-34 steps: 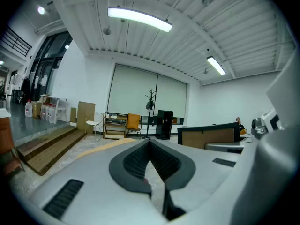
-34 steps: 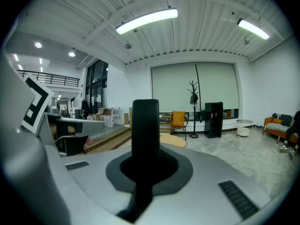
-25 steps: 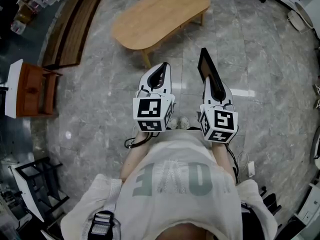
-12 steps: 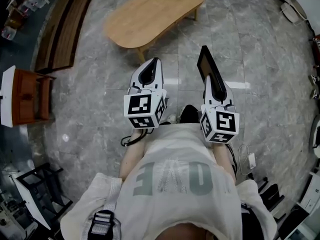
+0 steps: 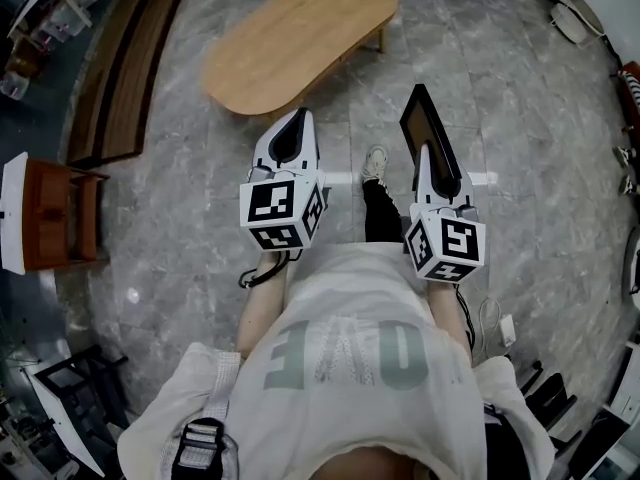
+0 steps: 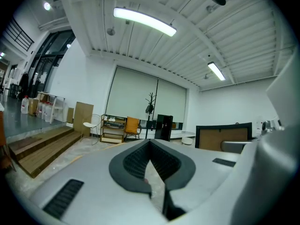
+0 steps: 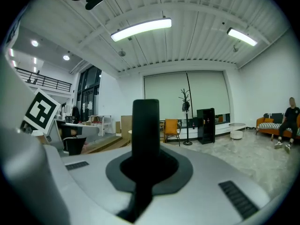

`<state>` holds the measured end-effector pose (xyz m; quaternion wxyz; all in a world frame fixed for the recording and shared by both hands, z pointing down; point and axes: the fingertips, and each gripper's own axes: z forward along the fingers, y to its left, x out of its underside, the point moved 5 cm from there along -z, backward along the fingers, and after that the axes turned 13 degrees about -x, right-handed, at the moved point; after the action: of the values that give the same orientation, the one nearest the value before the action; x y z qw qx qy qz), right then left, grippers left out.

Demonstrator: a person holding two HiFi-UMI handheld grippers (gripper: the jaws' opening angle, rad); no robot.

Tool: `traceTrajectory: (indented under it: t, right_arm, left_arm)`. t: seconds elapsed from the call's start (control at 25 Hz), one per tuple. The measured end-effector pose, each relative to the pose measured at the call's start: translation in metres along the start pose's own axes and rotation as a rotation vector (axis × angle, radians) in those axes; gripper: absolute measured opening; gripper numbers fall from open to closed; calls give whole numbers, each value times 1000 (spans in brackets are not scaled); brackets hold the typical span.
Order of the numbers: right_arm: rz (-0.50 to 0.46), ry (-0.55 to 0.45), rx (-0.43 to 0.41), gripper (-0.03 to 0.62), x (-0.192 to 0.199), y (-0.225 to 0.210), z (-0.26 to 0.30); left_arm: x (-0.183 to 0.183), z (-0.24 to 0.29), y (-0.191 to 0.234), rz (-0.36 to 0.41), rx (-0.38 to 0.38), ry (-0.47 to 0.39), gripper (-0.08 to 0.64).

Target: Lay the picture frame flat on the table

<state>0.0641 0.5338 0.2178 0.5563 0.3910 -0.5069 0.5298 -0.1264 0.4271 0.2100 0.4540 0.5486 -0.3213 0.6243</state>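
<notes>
We count two claws, left claw and right claw; one picture frame in the right claw; one tabletop ahead.

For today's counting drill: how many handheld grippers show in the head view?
2. The left gripper sits left of centre, jaws together and empty. The right gripper sits right of centre, shut on the dark picture frame. None appear hidden.
</notes>
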Motion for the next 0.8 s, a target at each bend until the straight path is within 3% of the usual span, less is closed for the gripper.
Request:
traceTrajectory:
  t: [0.36,0.8]
  right_arm:
    - [-15,-124,-47,15,-21,-32,42]
    - [21,-92,-107,17,-35,-85,136]
  left_arm:
    - [-10,35,-23,75,11,-51,9]
    - [-35,126,-23,97,-28,-60,9]
